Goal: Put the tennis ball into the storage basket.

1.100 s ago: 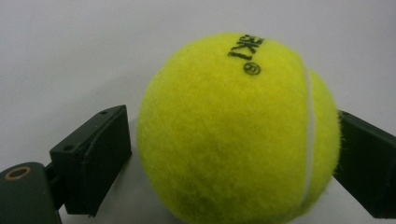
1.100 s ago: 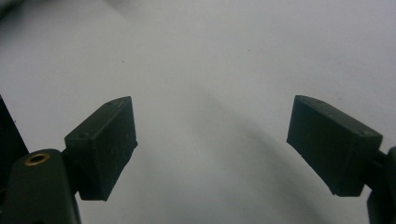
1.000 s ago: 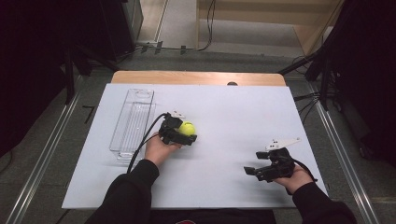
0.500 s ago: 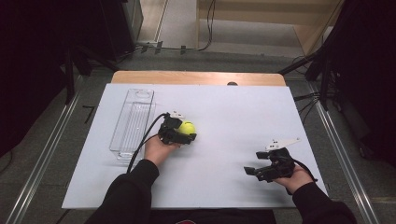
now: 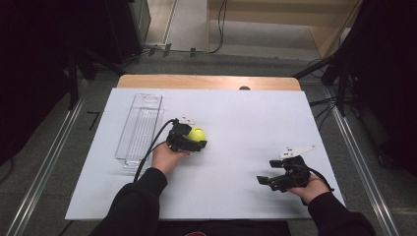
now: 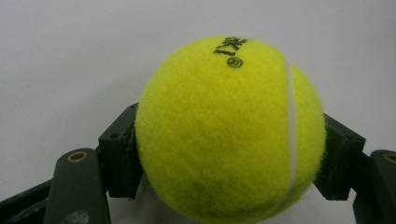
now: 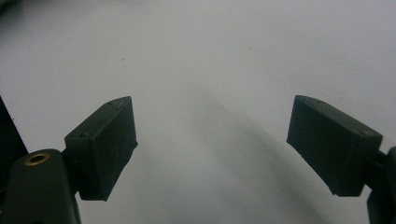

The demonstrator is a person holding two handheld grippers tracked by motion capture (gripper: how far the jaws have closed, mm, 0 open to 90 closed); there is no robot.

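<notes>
Ball (image 6: 229, 130) clamped in left hand-held gripper (image 5: 193, 142).
Lifting it straight and slow would suit; right hand-held gripper (image 5: 268, 181) stood apart, empty.

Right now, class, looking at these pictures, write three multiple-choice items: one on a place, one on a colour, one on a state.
1. Where does the clear tray lie relative to the tennis ball in the high view?
A. to its left
B. to its right
C. under it

2. What colour is the tennis ball?
A. red
B. yellow-green
C. blue

3. How do the right tongs stand?
A. shut on the ball
B. shut on nothing
C. open with nothing between them

Answers:
1 A, the tray sits left of the ball on the white table.
2 B, the left gripper view shows yellow-green felt.
3 C, the right gripper view shows jaws apart over bare table; the left tongs hold the ball.
</notes>
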